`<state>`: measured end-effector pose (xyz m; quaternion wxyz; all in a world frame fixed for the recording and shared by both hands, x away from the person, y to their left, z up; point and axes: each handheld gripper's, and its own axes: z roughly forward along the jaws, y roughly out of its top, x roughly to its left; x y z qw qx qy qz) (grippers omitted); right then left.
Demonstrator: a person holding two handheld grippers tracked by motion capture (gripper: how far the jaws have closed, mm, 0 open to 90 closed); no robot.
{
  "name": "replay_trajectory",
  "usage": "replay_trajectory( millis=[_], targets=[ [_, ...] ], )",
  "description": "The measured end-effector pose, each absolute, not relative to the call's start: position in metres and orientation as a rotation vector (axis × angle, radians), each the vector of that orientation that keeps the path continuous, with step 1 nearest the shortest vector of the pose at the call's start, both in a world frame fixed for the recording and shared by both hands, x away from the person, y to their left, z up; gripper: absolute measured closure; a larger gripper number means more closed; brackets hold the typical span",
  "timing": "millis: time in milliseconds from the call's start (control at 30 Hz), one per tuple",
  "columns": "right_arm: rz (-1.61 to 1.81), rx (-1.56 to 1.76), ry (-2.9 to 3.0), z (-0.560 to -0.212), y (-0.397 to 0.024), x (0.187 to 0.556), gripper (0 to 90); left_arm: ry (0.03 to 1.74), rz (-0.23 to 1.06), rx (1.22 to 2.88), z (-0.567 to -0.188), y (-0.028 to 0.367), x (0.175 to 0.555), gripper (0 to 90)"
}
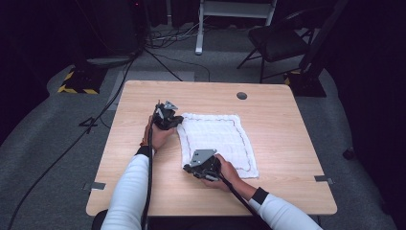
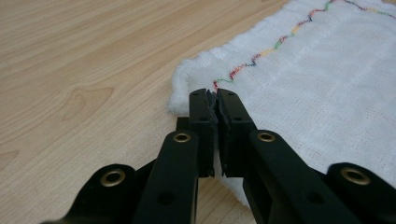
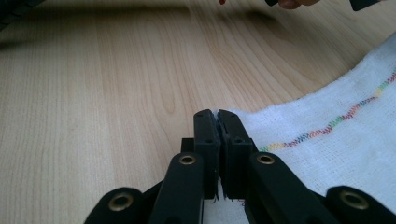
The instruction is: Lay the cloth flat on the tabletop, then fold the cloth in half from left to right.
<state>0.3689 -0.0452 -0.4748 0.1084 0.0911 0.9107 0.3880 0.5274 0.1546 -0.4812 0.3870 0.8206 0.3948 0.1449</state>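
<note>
Both grippers — left gripper (image 2: pixel 215 95), right gripper (image 3: pixel 215 114) — clamp corners of white cloth (image 1: pixel 218 139), no writing legible.

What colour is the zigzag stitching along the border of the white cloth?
Multicoloured stitching: red, green, yellow and blue, clearest in the left gripper view.

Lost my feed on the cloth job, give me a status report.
Left gripper shut on the white cloth at its far left corner. Right gripper shut on its near left corner. Cloth flat on table. Nothing in the way.
</note>
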Motion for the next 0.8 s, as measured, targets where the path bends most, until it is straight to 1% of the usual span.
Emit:
replay_trajectory(
  millis=[200,467,667,800],
  targets=[
    [1.148,0.23,2.676,-0.466,-0.044,0.371,87.6,1.004,0.385,2.096,-0.48,0.156,0.524,85.6],
    [1.157,0.196,2.655,-0.455,-0.05,0.369,87.6,0.998,0.406,2.06,-0.471,0.161,0.522,85.8],
    [1.17,0.226,2.63,-0.447,-0.059,0.369,87.6,0.981,0.415,2.04,-0.464,0.154,0.524,85.9],
    [1.192,0.262,2.601,-0.44,-0.073,0.368,87.6,0.973,0.429,2.041,-0.459,0.145,0.525,85.9]
  ],
)
